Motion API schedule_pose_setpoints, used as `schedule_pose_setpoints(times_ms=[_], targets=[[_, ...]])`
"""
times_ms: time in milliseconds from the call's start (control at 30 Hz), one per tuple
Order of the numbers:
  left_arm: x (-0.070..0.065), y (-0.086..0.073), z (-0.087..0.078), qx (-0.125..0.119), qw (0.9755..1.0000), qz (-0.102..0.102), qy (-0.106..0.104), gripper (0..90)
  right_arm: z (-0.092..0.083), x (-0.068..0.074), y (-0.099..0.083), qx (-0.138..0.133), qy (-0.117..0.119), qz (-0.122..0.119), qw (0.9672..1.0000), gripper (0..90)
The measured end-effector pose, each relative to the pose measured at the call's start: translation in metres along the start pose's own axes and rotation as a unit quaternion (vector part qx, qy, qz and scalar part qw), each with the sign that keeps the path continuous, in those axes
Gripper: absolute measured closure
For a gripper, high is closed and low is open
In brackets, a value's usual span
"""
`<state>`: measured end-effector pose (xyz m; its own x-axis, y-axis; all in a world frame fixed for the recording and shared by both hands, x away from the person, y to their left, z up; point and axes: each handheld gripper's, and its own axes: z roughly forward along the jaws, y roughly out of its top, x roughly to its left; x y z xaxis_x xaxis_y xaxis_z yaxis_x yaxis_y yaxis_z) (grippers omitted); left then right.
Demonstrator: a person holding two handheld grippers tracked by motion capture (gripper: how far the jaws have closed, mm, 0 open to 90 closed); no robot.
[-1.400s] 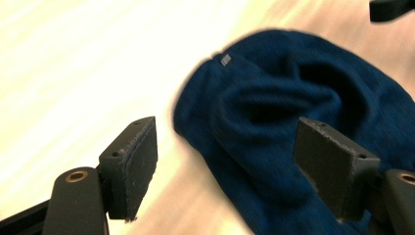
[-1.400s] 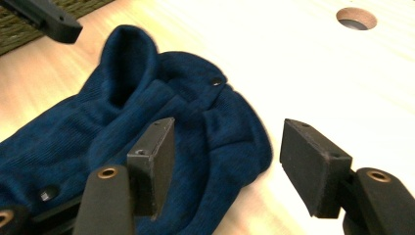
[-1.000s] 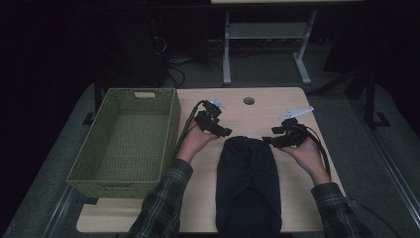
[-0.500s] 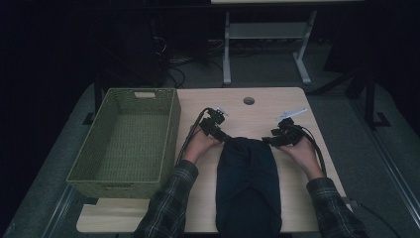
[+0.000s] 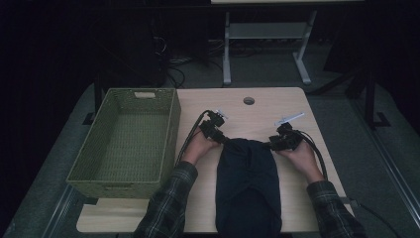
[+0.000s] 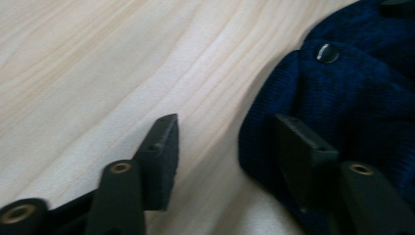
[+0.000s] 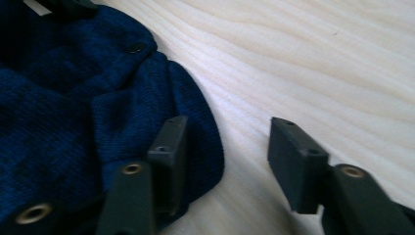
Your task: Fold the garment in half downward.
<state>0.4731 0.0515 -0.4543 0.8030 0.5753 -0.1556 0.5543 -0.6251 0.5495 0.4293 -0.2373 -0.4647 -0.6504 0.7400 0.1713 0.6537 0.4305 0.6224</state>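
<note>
A: Where's the garment right now?

B: Flat on the counter, dark blue knit, lengthwise toward the person, with the basket well off to its left. The left gripper sits at its far left corner, the right gripper at its far right corner

A: And the jaws?

B: Both pairs have just been closing but are apart and clamped on nothing yet. In the left gripper view one jaw rests over the knit edge and the other over bare wood; the right gripper view shows the same, mirrored, with the hem at the inner jaw

A: So the pinch is the step in hand. How to do it well?

B: I'd say get the outer jaw under or tight against the fabric edge, not just beside it, or it closes on air and the counter. Slide each gripper a touch inward so the knit bunches between the jaws, then close

A: Anything to watch?

B: Keep both corners level and pinch them together, so the cloth lifts evenly. There's a snap near the left corner; better to grip clear of it, since the knit should hold better than the metal
</note>
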Motion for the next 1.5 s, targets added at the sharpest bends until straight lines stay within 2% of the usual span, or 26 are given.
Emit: schedule_pose_setpoints(times_ms=[67, 100, 133, 233, 333, 400, 567, 633, 700, 733, 767, 833, 900, 933, 1000, 1033, 1167, 1267, 1367, 1500], targets=[[0.0, 0.0, 0.0, -0.002, 0.9999, 0.004, -0.011, 53.5, 0.0, 0.001, 0.0, 0.001, 0.004, 0.001, 1.0, 57.9], [0.0, 0.0, 0.0, -0.002, 0.9999, 0.004, -0.011, 56.8, 0.0, 0.001, 0.0, 0.001, 0.004, 0.001, 1.0, 57.9], [0.0, 0.0, 0.0, -0.002, 0.9997, 0.009, -0.024, 60.9, 0.0, 0.003, 0.0, 0.004, 0.012, 0.001, 0.9999, 66.1], [-0.002, 0.0, 0.0, 0.003, 0.9989, 0.024, -0.039, 74.7, 0.001, 0.005, 0.0, 0.002, 0.022, 0.0, 0.9998, 75.7], [-0.006, 0.001, 0.0, 0.01, 0.9986, 0.037, -0.036, 82.0, 0.002, 0.006, 0.0, 0.003, 0.025, -0.005, 0.9997, 83.0], [-0.008, 0.002, 0.0, 0.011, 0.9988, 0.037, -0.031, 84.3, 0.002, 0.008, 0.001, 0.006, 0.021, -0.011, 0.9997, 85.3], [-0.009, 0.002, -0.002, 0.012, 0.9992, 0.025, -0.029, 86.5, 0.001, 0.01, 0.002, 0.007, 0.014, -0.015, 0.9998, 86.7], [-0.009, 0.003, -0.007, 0.009, 0.9995, 0.019, -0.025, 86.8, -0.001, 0.012, 0.005, 0.007, 0.002, -0.031, 0.9995, 87.2], [-0.008, 0.004, -0.009, 0.007, 0.9995, 0.02, -0.023, 87.0, -0.003, 0.012, 0.008, 0.0, -0.004, -0.034, 0.9994, 87.4], [-0.008, 0.006, -0.016, -0.008, 0.9997, 0.012, -0.02, 87.0, -0.005, 0.012, 0.01, -0.005, -0.007, -0.035, 0.9994, 87.4], [-0.008, 0.006, -0.016, -0.008, 0.9997, 0.012, -0.02, 87.1, -0.005, 0.012, 0.01, -0.005, -0.007, -0.035, 0.9994, 87.4], [-0.01, 0.011, -0.027, -0.024, 0.9996, 0.013, -0.013, 87.1, -0.012, 0.011, 0.014, -0.021, -0.013, -0.034, 0.9991, 87.4], [-0.011, 0.013, -0.031, -0.028, 0.9995, 0.014, -0.01, 87.2, -0.014, 0.01, 0.017, -0.022, -0.012, -0.033, 0.9991, 87.4], [-0.013, 0.017, -0.037, -0.033, 0.9993, 0.019, 0.0, 87.2, -0.02, 0.012, 0.024, -0.028, -0.015, -0.031, 0.999, 87.4], [-0.013, 0.021, -0.045, -0.035, 0.999, 0.027, 0.007, 87.2, -0.025, 0.013, 0.028, -0.041, -0.024, -0.039, 0.9981, 87.4], [-0.012, 0.022, -0.049, -0.035, 0.9989, 0.029, 0.008, 87.2, -0.027, 0.013, 0.032, -0.037, -0.022, -0.039, 0.9983, 87.4], [-0.012, 0.027, -0.059, -0.049, 0.9983, 0.027, 0.016, 87.3, -0.036, 0.014, 0.045, -0.046, -0.028, -0.048, 0.9974, 87.4], [-0.013, 0.032, -0.073, -0.059, 0.9971, 0.037, 0.031, 87.4, -0.043, 0.016, 0.053, -0.062, -0.033, -0.058, 0.9958, 87.4], [-0.014, 0.036, -0.08, -0.065, 0.9963, 0.041, 0.038, 87.4, -0.048, 0.018, 0.059, -0.063, -0.037, -0.063, 0.9953, 87.4], [-0.02, 0.049, -0.1, -0.083, 0.9933, 0.053, 0.061, 87.5, -0.065, 0.022, 0.072, -0.084, -0.047, -0.071, 0.9928, 87.5]])
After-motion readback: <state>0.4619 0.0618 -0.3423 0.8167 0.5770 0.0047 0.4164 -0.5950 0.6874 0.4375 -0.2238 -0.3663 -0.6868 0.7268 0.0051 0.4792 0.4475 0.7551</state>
